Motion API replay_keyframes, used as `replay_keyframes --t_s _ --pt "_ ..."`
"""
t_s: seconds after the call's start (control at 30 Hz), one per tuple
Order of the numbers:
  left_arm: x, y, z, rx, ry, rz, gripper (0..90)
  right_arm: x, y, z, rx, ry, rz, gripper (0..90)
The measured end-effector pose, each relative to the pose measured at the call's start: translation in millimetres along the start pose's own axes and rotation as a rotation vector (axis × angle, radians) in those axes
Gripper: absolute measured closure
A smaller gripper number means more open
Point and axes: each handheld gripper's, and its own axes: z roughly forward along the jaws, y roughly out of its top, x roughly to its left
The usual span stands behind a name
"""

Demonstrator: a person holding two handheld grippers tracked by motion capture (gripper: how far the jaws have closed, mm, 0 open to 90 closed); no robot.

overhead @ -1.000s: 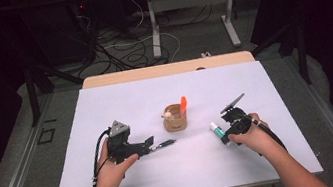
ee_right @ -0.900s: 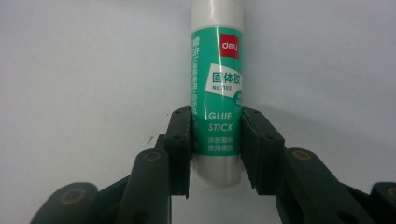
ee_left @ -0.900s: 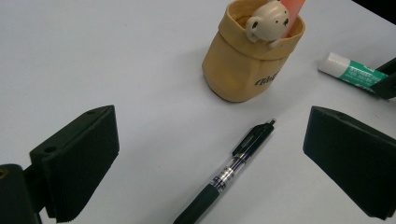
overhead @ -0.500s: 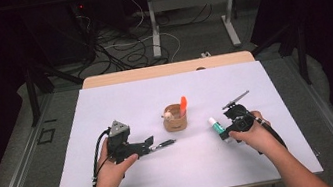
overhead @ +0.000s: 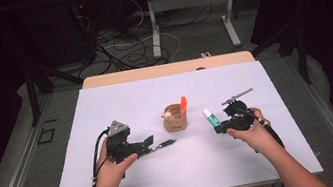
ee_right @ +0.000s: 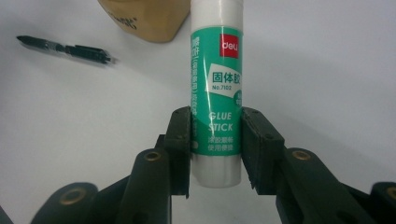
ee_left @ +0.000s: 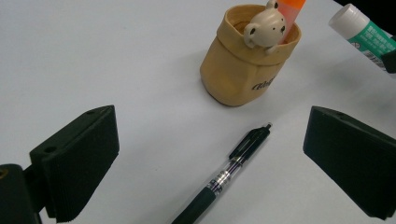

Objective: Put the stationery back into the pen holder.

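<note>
Your right gripper (ee_right: 215, 140) was clamped on the glue stick (ee_right: 216, 79), mid-carry near the tabletop's middle; next, tip it upright over the cup (overhead: 175, 118). Your left gripper (ee_left: 210, 154) stood apart around the pen (ee_left: 231, 172).

Your right gripper (ee_right: 215, 140) has matt black plastic jaws with ribbed faces, set against the glue stick (ee_right: 216, 88), whose smooth white plastic tube wears a glossy green printed label. The pen (ee_left: 229, 175) before your left gripper (ee_left: 210, 158) has a clear, shiny plastic barrel, a matt black rubbery-looking grip and a bright metal-looking band. The tan holder (ee_left: 243, 65) looks like smooth, softly glazed ceramic or plastic. You work on a matt, pale, even surface (overhead: 120, 101).
</note>
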Motion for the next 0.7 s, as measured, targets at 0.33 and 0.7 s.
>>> replay_keyframes --t_s 0.33,0.7 --pt "1.3 1.8 -3.1 -0.026 -0.043 -0.054 6.0 14.1 3.0 -9.4 -0.118 -0.025 -0.079 65.7" --pt "-0.1 6.6 -10.7 -0.059 -0.091 -0.081 14.6 33.5 2.6 -8.3 -0.188 -0.018 -0.153 65.7"
